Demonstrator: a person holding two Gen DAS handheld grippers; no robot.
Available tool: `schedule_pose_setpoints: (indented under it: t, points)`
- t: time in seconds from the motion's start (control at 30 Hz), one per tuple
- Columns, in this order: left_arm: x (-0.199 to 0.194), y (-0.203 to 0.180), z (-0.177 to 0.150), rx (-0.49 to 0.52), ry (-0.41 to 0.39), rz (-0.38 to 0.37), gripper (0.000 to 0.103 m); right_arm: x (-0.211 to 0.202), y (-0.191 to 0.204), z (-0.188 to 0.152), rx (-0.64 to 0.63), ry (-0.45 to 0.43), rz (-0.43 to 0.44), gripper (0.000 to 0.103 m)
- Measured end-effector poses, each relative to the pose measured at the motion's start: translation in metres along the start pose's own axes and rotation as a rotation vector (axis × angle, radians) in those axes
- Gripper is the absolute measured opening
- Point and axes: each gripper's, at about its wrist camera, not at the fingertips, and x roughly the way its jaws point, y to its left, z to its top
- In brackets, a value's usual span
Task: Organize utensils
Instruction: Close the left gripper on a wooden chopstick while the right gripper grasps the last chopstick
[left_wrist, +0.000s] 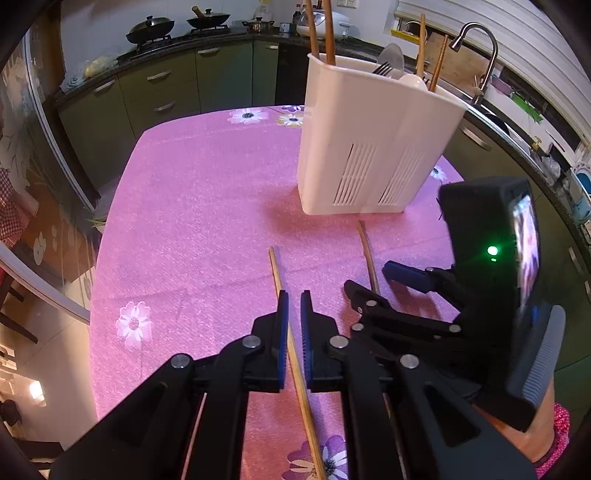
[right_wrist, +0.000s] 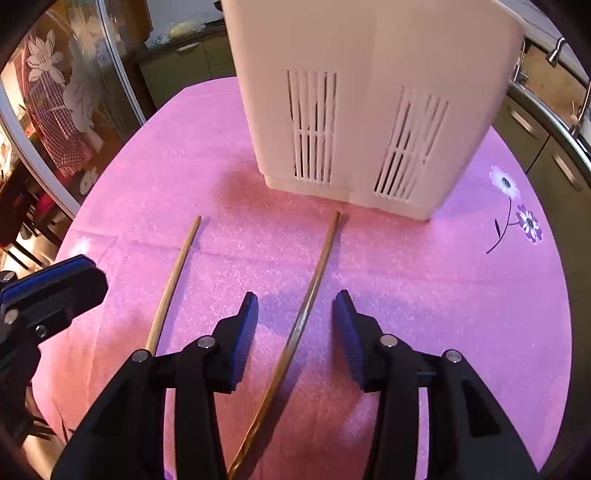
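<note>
From my left wrist camera, the left gripper (left_wrist: 294, 306) stood over the pink flowered surface (left_wrist: 192, 221), its blue-padded fingers (left_wrist: 282, 332) clenched on a pale wooden chopstick (left_wrist: 291, 350). The stick ran slantwise between the pads, its far tip pointing up the cloth toward the white utensil holder (left_wrist: 369, 147). That holder stood upright at the far side of the surface, slotted along its lower walls, with wooden handles (left_wrist: 328, 33), a fork (left_wrist: 382, 68) and a white spoon (left_wrist: 412, 81) rising from its top. To the right I saw the right gripper (left_wrist: 373, 280) hanging low over a second, darker chopstick (left_wrist: 367, 251), which lay with its far end just short of the holder's base. Behind lay a kitchen counter with lidded pans (left_wrist: 149, 27) and a sink tap (left_wrist: 480, 55).

From my right wrist camera, the right gripper (right_wrist: 295, 306) hung with its fingers (right_wrist: 243, 332) released, one on either side of the darker chopstick (right_wrist: 314, 280), neither pad touching it. That stick lay flat on the pink surface (right_wrist: 443, 295), its far tip near the foot of the utensil holder (right_wrist: 369, 92). The pale chopstick (right_wrist: 173, 280) lay to its left, well apart and roughly parallel. At the frame's left edge the left gripper (right_wrist: 51, 284) showed only in part, and from this side I could not tell how its fingers stood.
</note>
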Motion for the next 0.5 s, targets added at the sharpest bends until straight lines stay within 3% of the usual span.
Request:
schedule_pose_setpoints:
  t: [0.2,0.5]
  points:
    - [0.002,0.002,-0.001,0.003,0.011,-0.006,0.007,0.002,0.003,0.004,-0.032,0.022,-0.008,0.045]
    - [0.04,-0.002,-0.012,0.002,0.14,0.0,0.007,-0.007,-0.028,-0.009,-0.015,0.053,-0.02,0.045]
